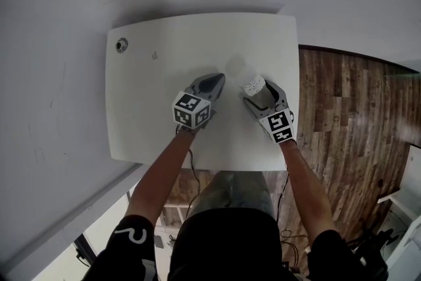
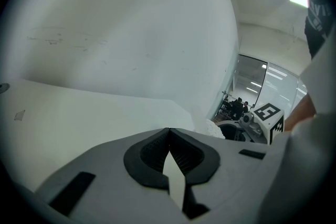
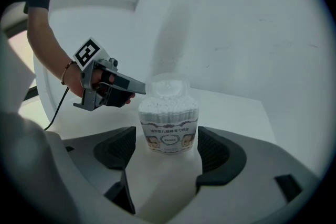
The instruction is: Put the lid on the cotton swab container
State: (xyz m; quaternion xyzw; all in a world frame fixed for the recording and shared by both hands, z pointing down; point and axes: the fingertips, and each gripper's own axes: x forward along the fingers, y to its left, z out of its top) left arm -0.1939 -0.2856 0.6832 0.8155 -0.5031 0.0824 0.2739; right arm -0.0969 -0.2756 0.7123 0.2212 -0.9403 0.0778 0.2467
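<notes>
Clearly the job is not yet done. Between the jaws of the right gripper (image 3: pixel 168 140) the cotton swab container (image 3: pixel 168 122) stands upright with its top bare and the white swab heads showing. The clear lid (image 3: pixel 168 86) is off it, apparently lying on the white table (image 3: pixel 239 107) just beyond the container. What is left, by this reading, is nearly everything: picking the lid up, bringing it over the mouth and pressing it down.

The right gripper's jaws stand wide, one pad close on each side of the container. A thin sliver of gap seems to remain on the left, so no firm squeeze shows. It looks set to steady the container rather than carry it.

The left gripper (image 2: pixel 169 136) has its jaws brought together at the tips with nothing visible between them. Seen from the right gripper view, its nose sits just beside the lid's left edge; whether it touches cannot be made out.
</notes>
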